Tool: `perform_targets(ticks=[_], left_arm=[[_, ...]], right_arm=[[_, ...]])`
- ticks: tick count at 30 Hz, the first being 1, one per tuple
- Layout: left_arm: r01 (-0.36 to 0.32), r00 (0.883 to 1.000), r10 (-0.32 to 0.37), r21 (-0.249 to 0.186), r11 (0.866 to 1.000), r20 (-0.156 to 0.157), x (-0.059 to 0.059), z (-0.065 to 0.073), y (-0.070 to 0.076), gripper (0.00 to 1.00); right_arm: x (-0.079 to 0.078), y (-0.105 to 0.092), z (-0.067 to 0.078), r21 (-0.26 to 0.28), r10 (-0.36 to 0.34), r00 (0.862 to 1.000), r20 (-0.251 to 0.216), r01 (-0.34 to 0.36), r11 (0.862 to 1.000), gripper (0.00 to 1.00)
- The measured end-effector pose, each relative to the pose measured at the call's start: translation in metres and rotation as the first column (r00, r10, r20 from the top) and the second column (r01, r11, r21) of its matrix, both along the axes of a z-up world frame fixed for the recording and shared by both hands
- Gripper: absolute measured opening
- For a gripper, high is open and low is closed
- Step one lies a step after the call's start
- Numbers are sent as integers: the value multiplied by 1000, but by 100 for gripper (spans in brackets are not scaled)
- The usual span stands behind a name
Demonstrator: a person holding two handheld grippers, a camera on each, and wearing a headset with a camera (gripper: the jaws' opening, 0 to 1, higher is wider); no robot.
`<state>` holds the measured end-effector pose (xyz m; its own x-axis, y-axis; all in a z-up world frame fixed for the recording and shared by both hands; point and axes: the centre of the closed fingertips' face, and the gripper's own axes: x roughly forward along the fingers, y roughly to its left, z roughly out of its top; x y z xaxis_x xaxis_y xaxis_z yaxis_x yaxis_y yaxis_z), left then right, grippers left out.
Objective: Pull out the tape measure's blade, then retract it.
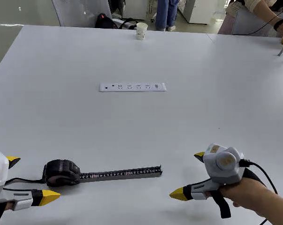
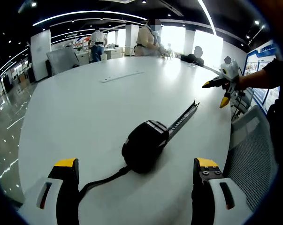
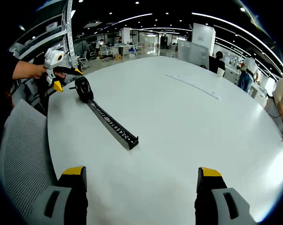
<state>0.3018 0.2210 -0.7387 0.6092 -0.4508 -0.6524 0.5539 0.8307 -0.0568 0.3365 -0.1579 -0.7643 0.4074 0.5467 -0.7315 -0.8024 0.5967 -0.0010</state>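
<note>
On the table's near left edge, the tape measure was logged with blade run out rightward, case just ahead of the spread, empty left gripper, hook end short of the right gripper, likewise spread and empty.

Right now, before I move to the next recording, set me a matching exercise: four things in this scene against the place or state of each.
Things:
1. tape measure case
2. blade
3. power strip
4. paper cup

Place or state:
A. upright, at the far edge of the table
B. pulled out, lying flat
C. white, flat, mid-table
D. black, at the near edge

Pairs: 1-D, 2-B, 3-C, 4-A
</note>
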Motion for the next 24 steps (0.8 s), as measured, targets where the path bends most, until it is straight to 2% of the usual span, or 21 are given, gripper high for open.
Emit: perform_targets(ticks=[2, 4, 5, 8, 14, 15, 17, 20, 22, 24], left_arm=[[-14, 1000, 14, 6, 1000, -9, -5, -4, 3, 99], [-45, 999, 44, -22, 999, -21, -12, -8, 4, 99], [-49, 999, 49, -20, 999, -19, -16, -9, 5, 99], [-59, 998, 59, -16, 998, 23, -21, -6, 8, 99], [-97, 995, 97, -18, 995, 23, -37, -9, 14, 99], [-112, 994, 112, -25, 993, 17, -41, -9, 16, 99], [-122, 992, 123, -39, 992, 21, -44, -8, 15, 99], [-129, 991, 131, -67, 989, 27, -49, -4, 12, 99], [-118, 992, 120, -41, 992, 46, -51, -4, 12, 99], [-118, 992, 119, -44, 992, 33, -54, -5, 12, 99]], right_arm=[[-5, -7, -3, 3, -13, 1000, 3, 13, 1000, 97], [-11, -15, -7, 2, -34, 999, 4, 34, 999, 98], [-15, -20, -8, 1, -39, 999, 2, 39, 999, 99], [-26, -28, -10, -4, -44, 999, -5, 44, 999, 99], [-37, -39, 0, 42, -80, 997, 6, 79, 996, 99], [-42, -38, 1, 65, -74, 997, -1, 74, 995, 99], [-47, -38, 0, 72, -69, 998, -9, 69, 995, 99], [-50, -42, 3, 67, -83, 996, 21, 81, 994, 99], [-48, -45, 8, 90, -116, 992, 43, 112, 990, 99], [-52, -48, 8, 91, -122, 991, 46, 118, 989, 99]])
